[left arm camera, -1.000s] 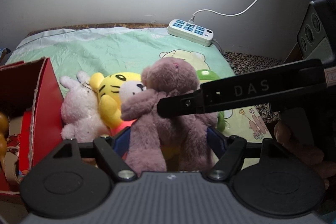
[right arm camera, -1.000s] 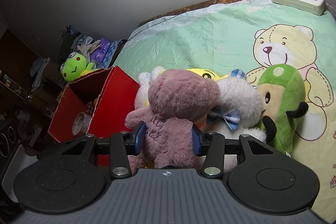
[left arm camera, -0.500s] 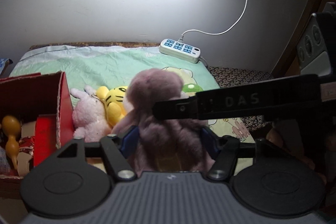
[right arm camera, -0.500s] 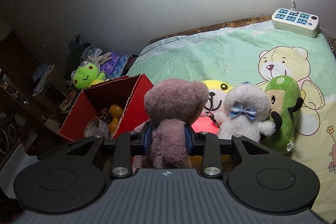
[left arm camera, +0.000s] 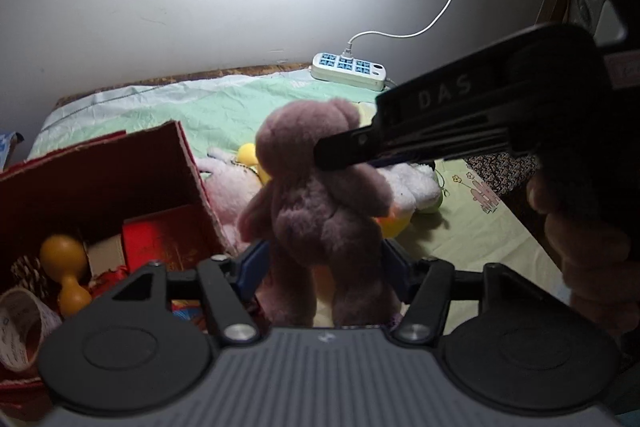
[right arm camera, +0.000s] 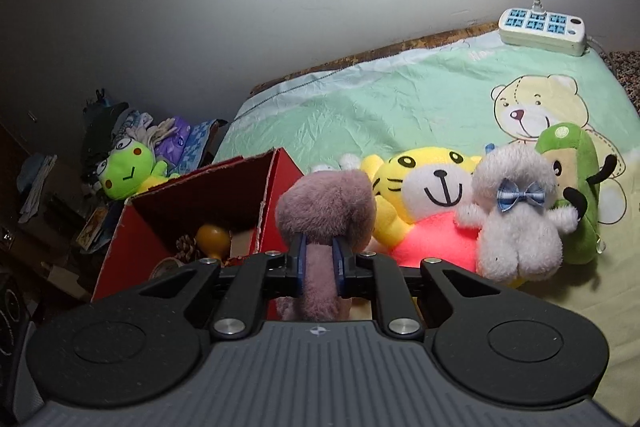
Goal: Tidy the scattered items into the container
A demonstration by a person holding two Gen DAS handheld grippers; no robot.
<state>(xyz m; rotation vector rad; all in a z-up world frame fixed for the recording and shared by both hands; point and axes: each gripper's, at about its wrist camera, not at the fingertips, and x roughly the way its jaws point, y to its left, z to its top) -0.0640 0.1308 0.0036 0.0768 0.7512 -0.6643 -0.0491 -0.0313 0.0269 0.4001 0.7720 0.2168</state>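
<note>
Right fingers (right arm camera: 338,259) pinch the mauve bear (right arm camera: 324,211) — left fingers (left arm camera: 252,263) spread wide, flanking it.

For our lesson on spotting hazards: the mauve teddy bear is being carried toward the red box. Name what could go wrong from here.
1. The right gripper pinches only a narrow fold of the mauve teddy bear; the soft plush might slip out.
2. The red box already holds a yellow gourd toy and a pinecone, so the bear may perch on top.
3. The left gripper flanks the legs and could snag them.

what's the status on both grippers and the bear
Right gripper shut on purple bear, lifted. Left gripper open around its legs. Red box alongside, nothing blocking.
</note>
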